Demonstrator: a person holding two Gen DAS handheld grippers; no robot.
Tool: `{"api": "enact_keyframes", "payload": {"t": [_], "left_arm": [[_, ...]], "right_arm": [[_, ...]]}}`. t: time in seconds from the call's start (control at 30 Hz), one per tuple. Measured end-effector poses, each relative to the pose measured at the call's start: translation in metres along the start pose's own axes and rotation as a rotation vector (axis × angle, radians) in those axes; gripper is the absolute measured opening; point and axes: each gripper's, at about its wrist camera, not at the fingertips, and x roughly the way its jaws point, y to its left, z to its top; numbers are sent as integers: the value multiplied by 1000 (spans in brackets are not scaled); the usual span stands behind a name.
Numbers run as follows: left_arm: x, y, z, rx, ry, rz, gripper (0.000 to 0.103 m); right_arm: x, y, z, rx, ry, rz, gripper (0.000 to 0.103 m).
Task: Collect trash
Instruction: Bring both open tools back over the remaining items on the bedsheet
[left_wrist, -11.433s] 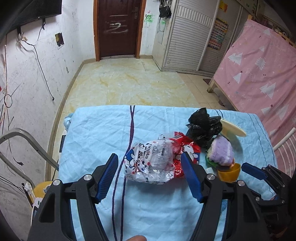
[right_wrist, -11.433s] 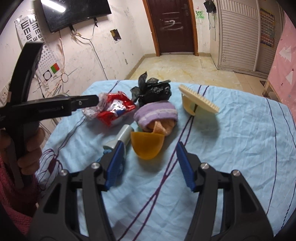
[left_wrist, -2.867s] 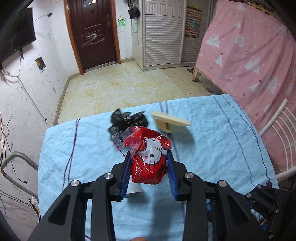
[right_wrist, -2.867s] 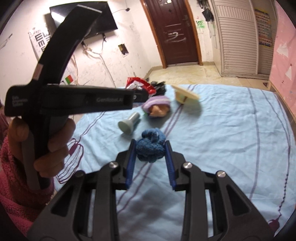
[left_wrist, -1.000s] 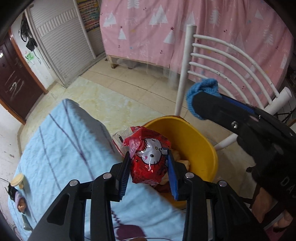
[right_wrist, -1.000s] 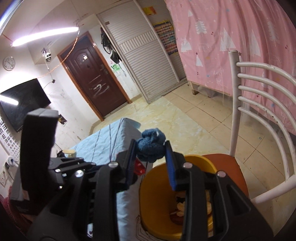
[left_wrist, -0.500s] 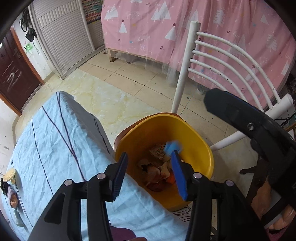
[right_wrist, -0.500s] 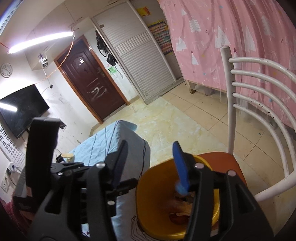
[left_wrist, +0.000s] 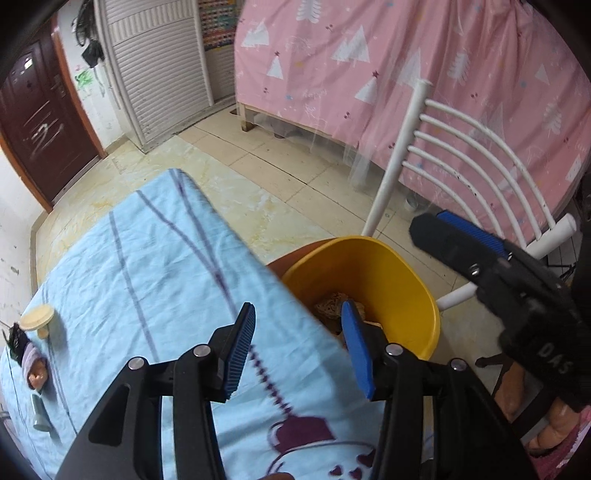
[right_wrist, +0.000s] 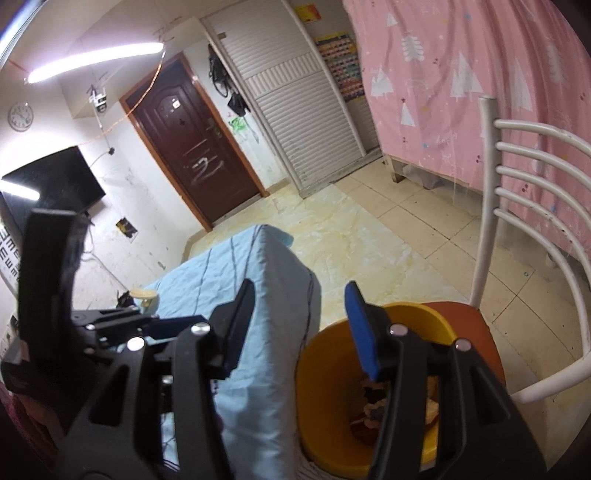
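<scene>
I've got the left claw (left_wrist: 299, 347) hanging over the table's near corner, jaws parted to a middling gap with nothing between them. The right claw (right_wrist: 301, 326) is the same: half-spread, empty, poised above the yellow bin (right_wrist: 321, 373).

That yellow bin sits on the orange seat of a white chair (left_wrist: 476, 155), tight against the table (left_wrist: 155, 258) edge, where the light blue cloth drops straight down beside its rim. Crumpled trash (left_wrist: 330, 306) lies in the bottom of it, partly hidden behind my fingers.

Beyond the bin the tiled floor (left_wrist: 258, 173) is open toward the brown door (right_wrist: 192, 147) and the shutter cabinet. The chair's curved back rails hem in the right side, and the pink curtain (left_wrist: 424, 66) hangs behind them.

Far down the table, near its other end, a cream lid-shaped piece (left_wrist: 37, 316), a black bag (left_wrist: 14, 341), a purple bundle (left_wrist: 34, 363) and a grey-green tube (left_wrist: 40, 413) lie in a loose line, well apart from the claws.
</scene>
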Motion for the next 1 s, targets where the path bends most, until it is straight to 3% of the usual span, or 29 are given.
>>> {"api": "enact_keyframes", "payload": {"t": [0.17, 0.7, 1.0], "left_arm": [[-20, 26, -10, -38, -40, 29, 41], [-51, 132, -46, -200, -87, 83, 41], [-64, 195, -75, -302, -94, 151, 41]], "right_arm": [[12, 26, 0, -36, 19, 21, 58], [60, 117, -7, -179, 109, 86, 62], [92, 175, -20, -264, 175, 139, 63]]}}
